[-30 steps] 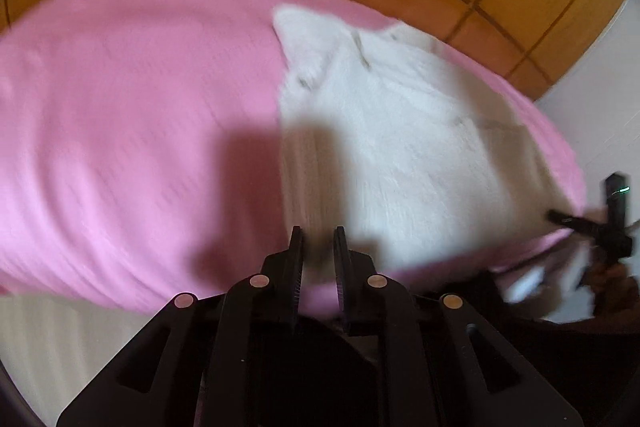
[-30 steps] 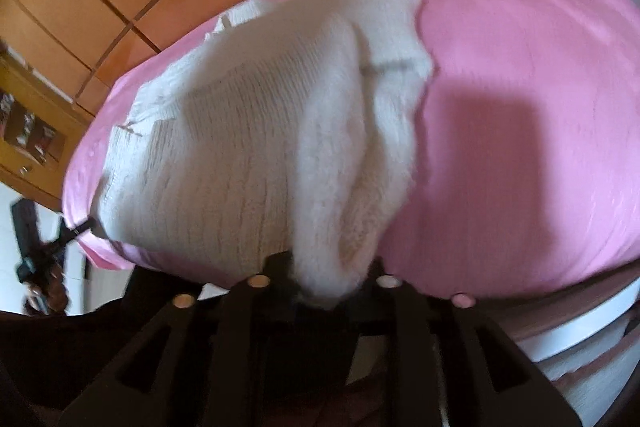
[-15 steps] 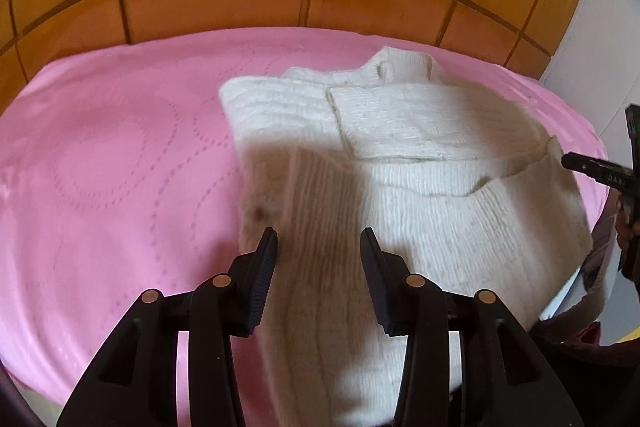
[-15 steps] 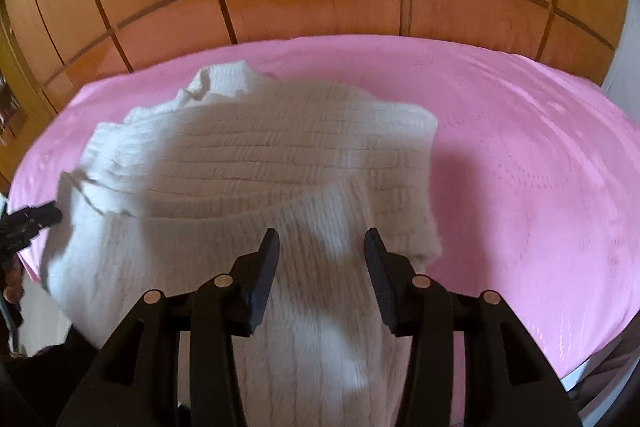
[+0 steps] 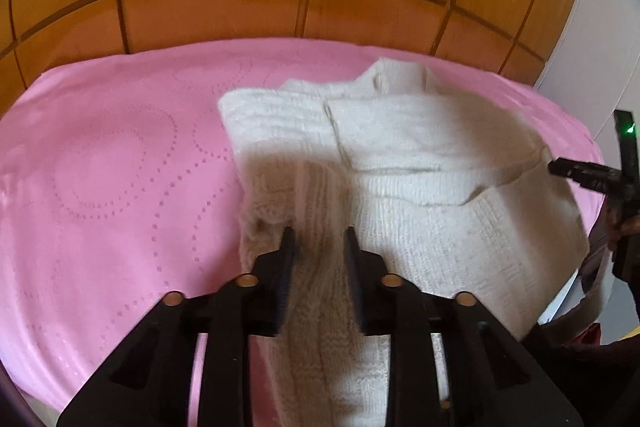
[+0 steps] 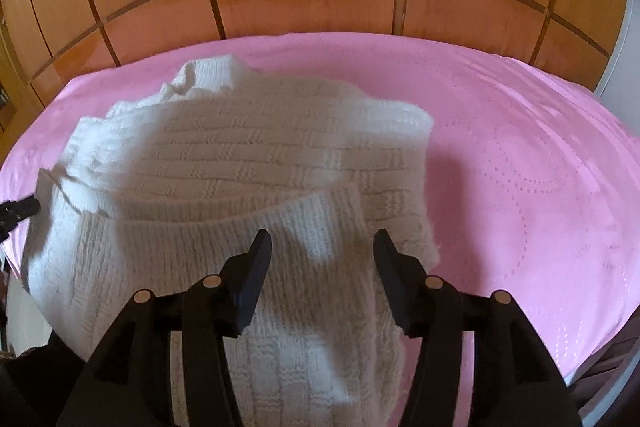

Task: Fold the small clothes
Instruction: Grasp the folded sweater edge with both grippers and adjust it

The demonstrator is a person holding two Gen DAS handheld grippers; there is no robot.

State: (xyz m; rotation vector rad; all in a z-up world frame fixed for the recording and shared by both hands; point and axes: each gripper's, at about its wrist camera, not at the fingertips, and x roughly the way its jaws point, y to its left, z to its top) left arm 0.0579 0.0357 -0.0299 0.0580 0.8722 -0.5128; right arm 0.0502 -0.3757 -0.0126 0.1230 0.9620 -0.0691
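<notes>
While the white sweater (image 5: 420, 187) is lying folded on the pink sheet (image 5: 120, 187), my left gripper (image 5: 316, 239) is closing a bit over it, not squeezing. My right gripper (image 6: 320, 243) is opening wider above the knit.

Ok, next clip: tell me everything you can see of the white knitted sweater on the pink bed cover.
The white knitted sweater is cream, chunky and ribbed, with a basket-weave pattern. It lies partly folded on the pink bed cover, neck toward the wooden panelling, one layer turned over across its middle. Its near end runs toward the cameras between the fingers of the left gripper and of the right gripper; neither visibly pinches it.
</notes>
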